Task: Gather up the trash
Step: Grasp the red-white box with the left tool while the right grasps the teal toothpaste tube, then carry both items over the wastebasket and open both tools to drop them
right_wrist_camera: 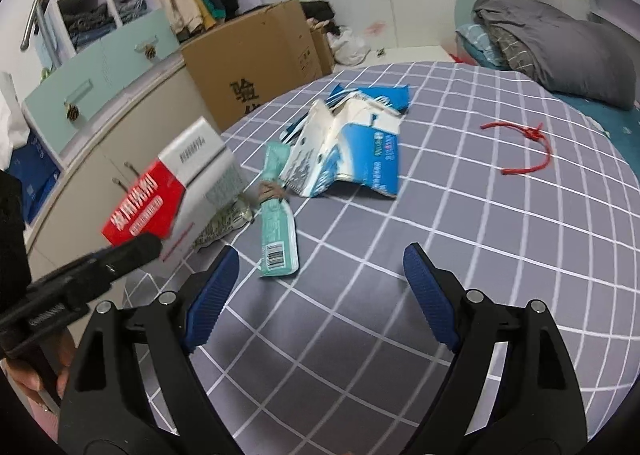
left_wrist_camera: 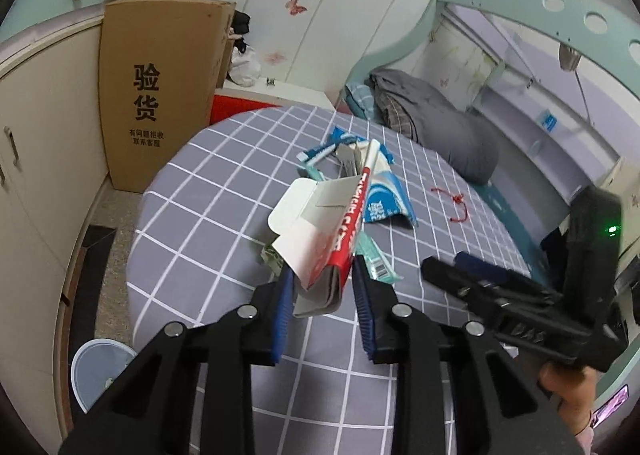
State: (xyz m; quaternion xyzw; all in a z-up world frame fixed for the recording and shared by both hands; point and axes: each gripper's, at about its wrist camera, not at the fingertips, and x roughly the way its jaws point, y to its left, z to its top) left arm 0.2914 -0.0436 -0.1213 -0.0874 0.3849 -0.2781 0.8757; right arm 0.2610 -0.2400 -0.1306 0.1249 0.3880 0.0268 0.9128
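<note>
My left gripper (left_wrist_camera: 322, 275) is shut on a red and white carton (left_wrist_camera: 324, 231) and holds it above the grey checked bed (left_wrist_camera: 208, 191); the carton also shows in the right wrist view (right_wrist_camera: 172, 191). More trash lies on the bed: a blue and white torn package (right_wrist_camera: 352, 151), a teal wrapper with a barcode (right_wrist_camera: 276, 231) and a red string (right_wrist_camera: 524, 147). My right gripper (right_wrist_camera: 320, 267) is open and empty, above the bed just short of the teal wrapper. It shows in the left wrist view at right (left_wrist_camera: 472, 275).
A tall cardboard box (left_wrist_camera: 156, 95) stands by cream cabinets (left_wrist_camera: 36, 159) left of the bed. A pale blue bin (left_wrist_camera: 100, 371) stands on the floor at lower left. A grey folded quilt (right_wrist_camera: 560, 51) lies at the head of the bed.
</note>
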